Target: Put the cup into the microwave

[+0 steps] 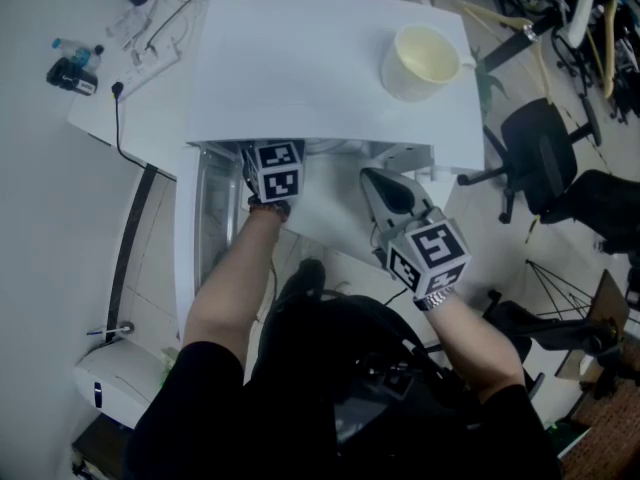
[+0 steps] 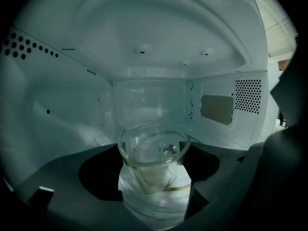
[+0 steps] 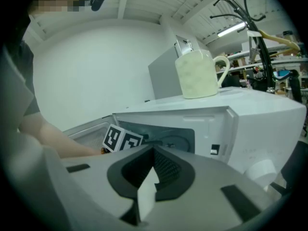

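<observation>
A clear glass cup (image 2: 154, 155) stands upright in the white microwave (image 1: 300, 78), on its turntable floor (image 2: 159, 203). My left gripper (image 2: 155, 189) reaches in through the doorway, jaws wide on either side of the cup, and I see no pad pressing on it. From above only its marker cube (image 1: 272, 172) shows under the top's front edge. My right gripper (image 1: 378, 182) is shut on nothing, held outside in front of the oven, right of the left arm. A cream mug (image 1: 421, 61) stands on the microwave's top at the right.
The microwave door (image 1: 198, 230) hangs open at the left. Cables (image 1: 160, 28) and a small bottle (image 1: 75, 56) lie on the white desk behind. Black office chairs (image 1: 545, 153) stand to the right. A white device (image 1: 112, 378) sits low at the left.
</observation>
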